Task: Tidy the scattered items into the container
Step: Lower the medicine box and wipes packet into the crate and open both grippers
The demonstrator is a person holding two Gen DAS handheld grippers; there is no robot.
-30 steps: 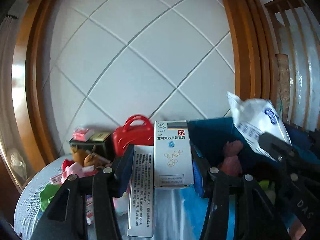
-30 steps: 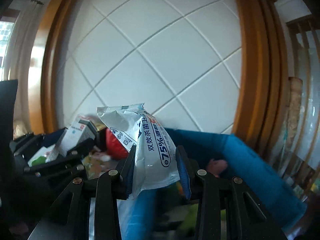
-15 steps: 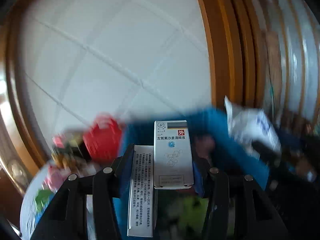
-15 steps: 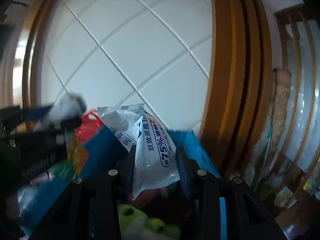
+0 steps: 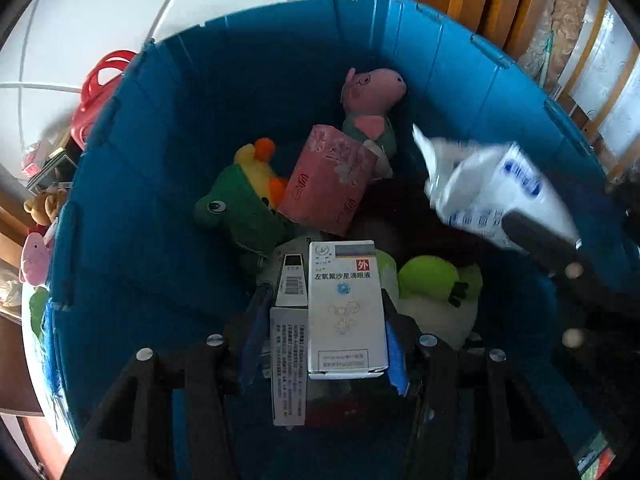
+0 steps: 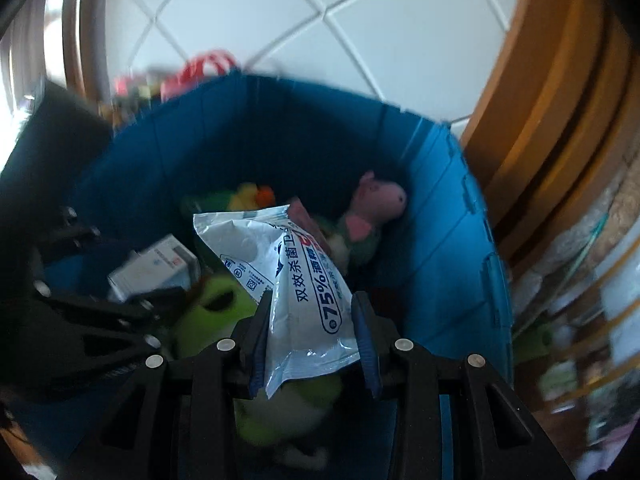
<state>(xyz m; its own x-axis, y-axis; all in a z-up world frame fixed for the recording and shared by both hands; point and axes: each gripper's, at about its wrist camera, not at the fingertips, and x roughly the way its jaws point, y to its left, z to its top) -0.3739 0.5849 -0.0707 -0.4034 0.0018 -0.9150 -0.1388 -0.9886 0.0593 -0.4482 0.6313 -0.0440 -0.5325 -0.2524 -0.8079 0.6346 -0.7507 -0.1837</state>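
Through the left wrist camera, my left gripper (image 5: pixel 324 332) pinches a white medicine box (image 5: pixel 346 308) and a thinner carton (image 5: pixel 289 344) side by side, above the open blue bin (image 5: pixel 132 184). I judge both light, stiff cardboard, easily crushed, best held across their flat faces as now. Soft toys and a pink pack (image 5: pixel 328 178) lie below.

Through the right wrist camera, my right gripper (image 6: pixel 310 338) is clamped on a wipes pouch (image 6: pixel 288 280), also over the bin. It looks soft, slick and floppy; I would hold near its lower middle.
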